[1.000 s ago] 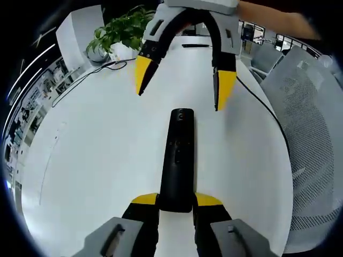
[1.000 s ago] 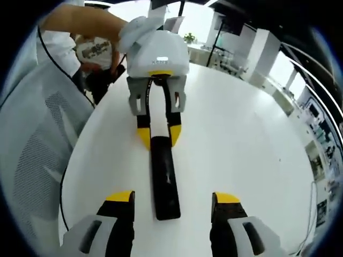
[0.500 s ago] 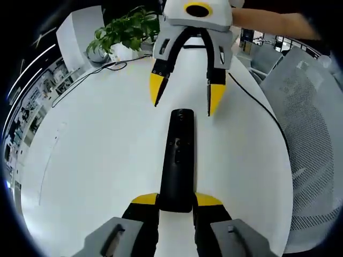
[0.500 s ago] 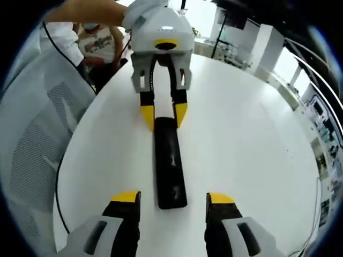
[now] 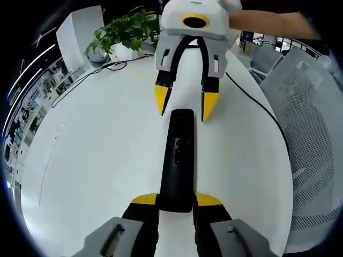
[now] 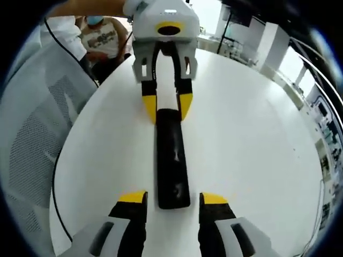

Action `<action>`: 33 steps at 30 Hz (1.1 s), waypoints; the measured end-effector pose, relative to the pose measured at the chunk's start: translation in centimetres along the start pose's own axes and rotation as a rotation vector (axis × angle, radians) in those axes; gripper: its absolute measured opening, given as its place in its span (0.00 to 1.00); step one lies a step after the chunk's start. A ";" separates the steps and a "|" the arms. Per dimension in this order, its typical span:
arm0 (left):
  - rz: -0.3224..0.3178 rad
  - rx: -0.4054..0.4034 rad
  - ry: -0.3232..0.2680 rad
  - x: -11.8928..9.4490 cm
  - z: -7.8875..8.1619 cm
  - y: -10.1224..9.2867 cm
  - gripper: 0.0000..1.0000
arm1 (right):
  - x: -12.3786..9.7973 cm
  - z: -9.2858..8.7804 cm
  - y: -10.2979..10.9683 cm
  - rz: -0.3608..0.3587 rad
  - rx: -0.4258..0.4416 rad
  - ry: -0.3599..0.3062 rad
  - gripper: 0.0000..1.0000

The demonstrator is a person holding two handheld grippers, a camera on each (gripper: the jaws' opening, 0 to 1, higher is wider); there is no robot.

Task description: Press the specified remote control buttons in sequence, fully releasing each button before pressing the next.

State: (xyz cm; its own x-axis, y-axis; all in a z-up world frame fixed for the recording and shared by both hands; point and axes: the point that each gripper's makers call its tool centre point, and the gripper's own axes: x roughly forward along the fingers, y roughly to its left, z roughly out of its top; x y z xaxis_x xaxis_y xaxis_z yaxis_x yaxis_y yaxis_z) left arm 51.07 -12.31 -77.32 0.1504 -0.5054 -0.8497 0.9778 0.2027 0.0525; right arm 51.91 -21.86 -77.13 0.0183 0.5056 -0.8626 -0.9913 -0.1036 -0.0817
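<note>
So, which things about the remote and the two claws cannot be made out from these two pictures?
- Remote button labels: too small and dark in the left gripper view.
- Remote's near end: hidden between the left claw tips in the left gripper view.
- Button face in the right gripper view: glare and darkness blur it.
- Right claw: whether its tips touch the remote cannot be told.
- Plant pot: partly cut off by leaves.

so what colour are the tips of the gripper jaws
Yellow, on black fingers; clearest in the left gripper view, above the black remote.
</note>
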 end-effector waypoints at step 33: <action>0.001 0.003 0.004 -0.2 -0.2 0.0 0.23 | 0.3 -0.2 0.1 0.001 0.001 0.031 0.21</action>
State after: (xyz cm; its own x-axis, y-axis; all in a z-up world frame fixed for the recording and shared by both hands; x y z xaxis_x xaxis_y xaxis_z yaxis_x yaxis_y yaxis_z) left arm 51.05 -12.08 -77.25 0.1509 -0.5015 -0.8519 0.9781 0.2009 0.0549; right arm 51.84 -21.93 -77.50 0.0210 0.4787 -0.8777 -0.9914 -0.1032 -0.0800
